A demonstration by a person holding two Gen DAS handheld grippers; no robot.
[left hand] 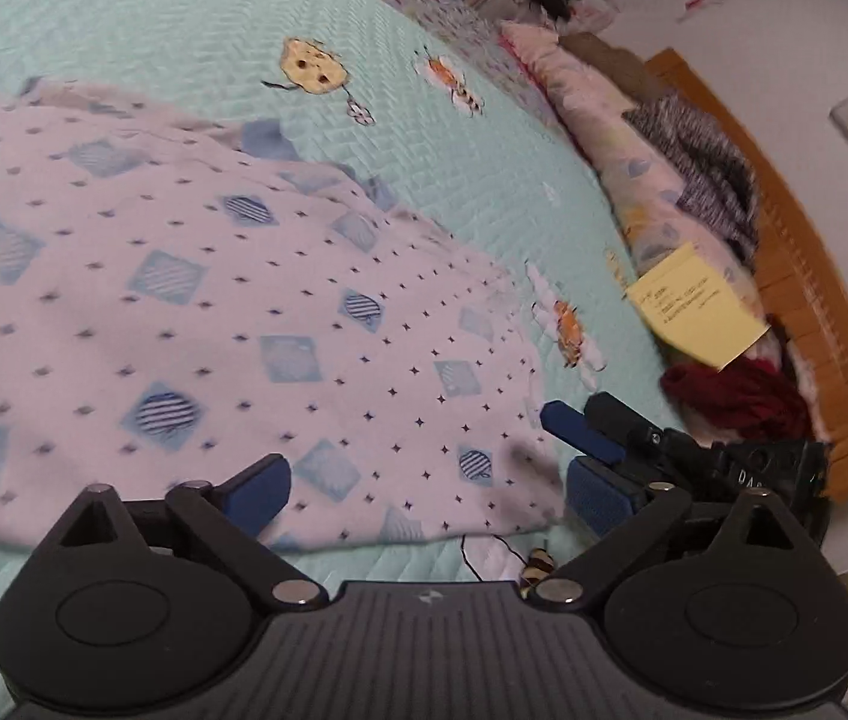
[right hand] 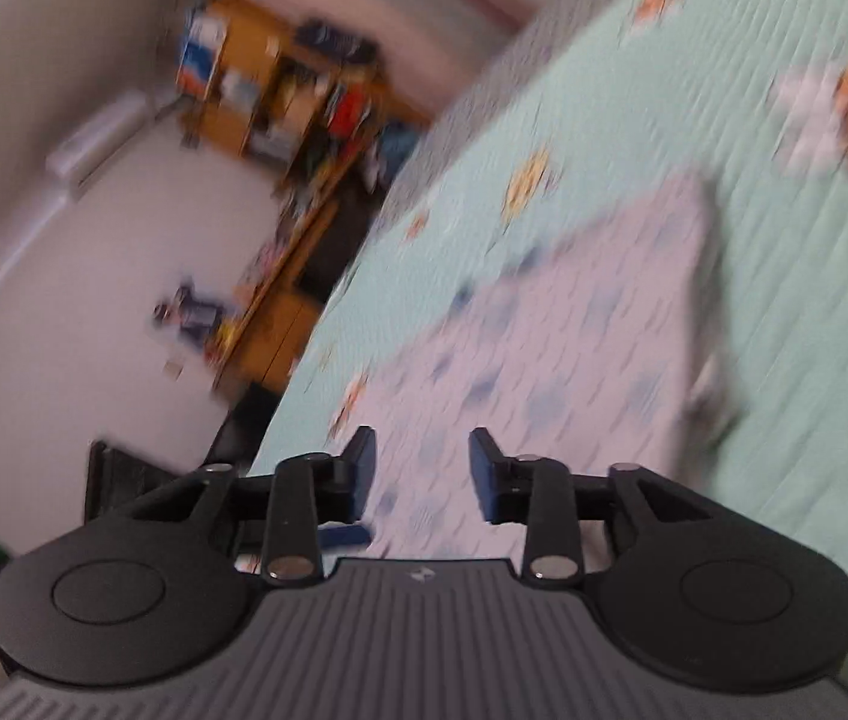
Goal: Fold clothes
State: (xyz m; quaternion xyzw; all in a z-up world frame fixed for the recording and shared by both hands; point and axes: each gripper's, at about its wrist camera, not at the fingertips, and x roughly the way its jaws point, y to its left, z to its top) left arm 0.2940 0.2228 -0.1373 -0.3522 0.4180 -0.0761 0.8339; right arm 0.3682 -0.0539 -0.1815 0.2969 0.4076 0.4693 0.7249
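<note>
The garment (left hand: 213, 312), a pale pink-white cloth printed with small dark stars and blue striped diamonds, is spread flat on the mint quilted bedspread (left hand: 363, 18), its far edge slightly rumpled where blue trim shows. In the left wrist view, the left gripper (left hand: 427, 495) is seen just above the garment's near hem, its blue-padded fingers spread wide with nothing between them. To the right of it, at the garment's near right corner, the right gripper (left hand: 580, 450) is seen with its blue pads parted; no cloth is caught in them. Farther right, along the bed's edge, a yellow paper note (left hand: 694, 306), a dark red bundle (left hand: 730, 396), a black-and-white knit (left hand: 700, 162) and a wooden headboard (left hand: 814, 276) are found. In the blurred right wrist view, a wooden shelf unit (right hand: 279, 120) is seen against the wall at left, and the right gripper (right hand: 422, 474) is held open over the garment (right hand: 574, 330), which lies on the bedspread (right hand: 784, 300).
</note>
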